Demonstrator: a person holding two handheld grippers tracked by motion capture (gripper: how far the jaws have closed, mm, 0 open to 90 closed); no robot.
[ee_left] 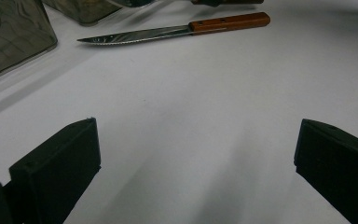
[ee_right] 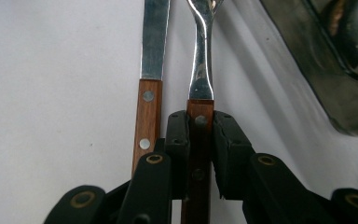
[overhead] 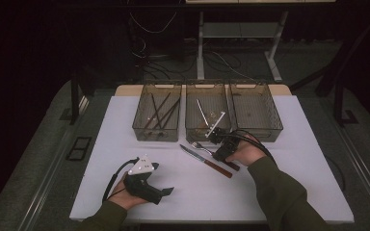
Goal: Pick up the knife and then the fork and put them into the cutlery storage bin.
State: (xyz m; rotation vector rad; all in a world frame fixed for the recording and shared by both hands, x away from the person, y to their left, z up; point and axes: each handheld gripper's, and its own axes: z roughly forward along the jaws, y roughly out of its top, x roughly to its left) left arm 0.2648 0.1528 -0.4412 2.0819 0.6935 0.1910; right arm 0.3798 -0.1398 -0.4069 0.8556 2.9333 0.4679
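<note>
High view: the fork [overhead: 203,146] lies on the counter just in front of the middle bin [overhead: 207,111], under the right gripper [overhead: 217,139]. Left gripper view: left jaws gape, released, knife [ee_left: 177,31] well ahead. Right gripper view: jaws clench the fork's wooden handle [ee_right: 199,140], long axis running straight away between them.

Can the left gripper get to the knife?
Probably yes. The left gripper is open, and bare table lies between it and the knife. The right gripper holds the fork beside it.
</note>
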